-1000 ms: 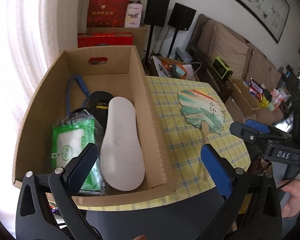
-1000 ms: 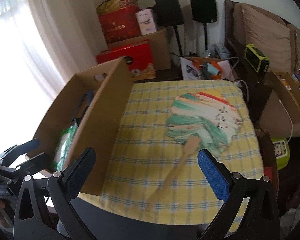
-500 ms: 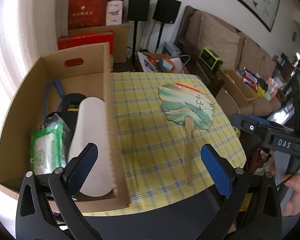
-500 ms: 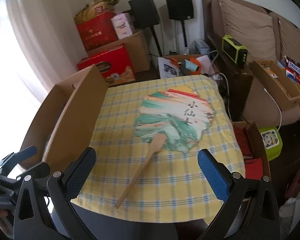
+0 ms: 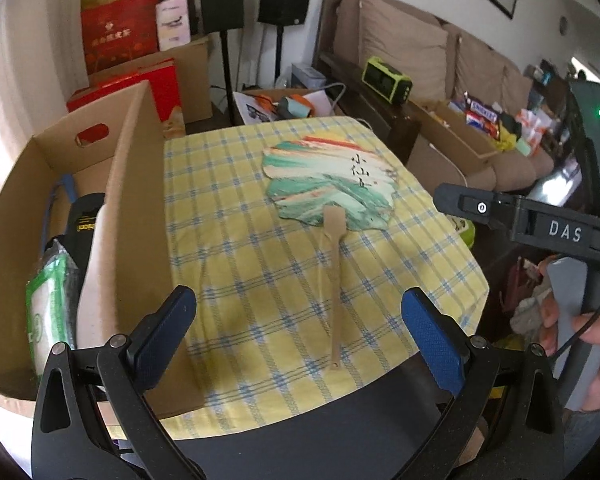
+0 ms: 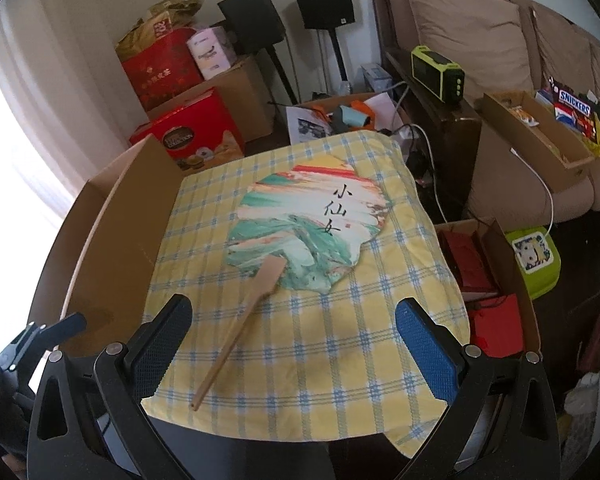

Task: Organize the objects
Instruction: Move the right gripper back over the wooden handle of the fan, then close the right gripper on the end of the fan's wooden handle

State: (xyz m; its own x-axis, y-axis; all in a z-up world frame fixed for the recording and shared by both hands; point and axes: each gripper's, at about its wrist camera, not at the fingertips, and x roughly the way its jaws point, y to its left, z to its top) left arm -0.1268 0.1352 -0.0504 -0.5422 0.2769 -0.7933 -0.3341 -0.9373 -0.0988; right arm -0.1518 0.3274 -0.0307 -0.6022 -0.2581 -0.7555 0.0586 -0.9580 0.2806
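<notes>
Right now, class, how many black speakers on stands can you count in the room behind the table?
2. One speaker stands behind the cardboard boxes against the far wall; the other speaker stands just to its right, beside the sofa. More may be hidden outside both views.

Daylight floods from blown-out window (image 6: 4, 184) at left; sharp centre, fisheye bending, dark corners.

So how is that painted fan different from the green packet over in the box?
The fan lies flat and alone on the checked tablecloth; the green packet sits inside the cardboard box, wedged beside other things. The fan shows many colours, black characters and a wooden handle; the packet is green and white plastic. Neither is held by a gripper.
</notes>
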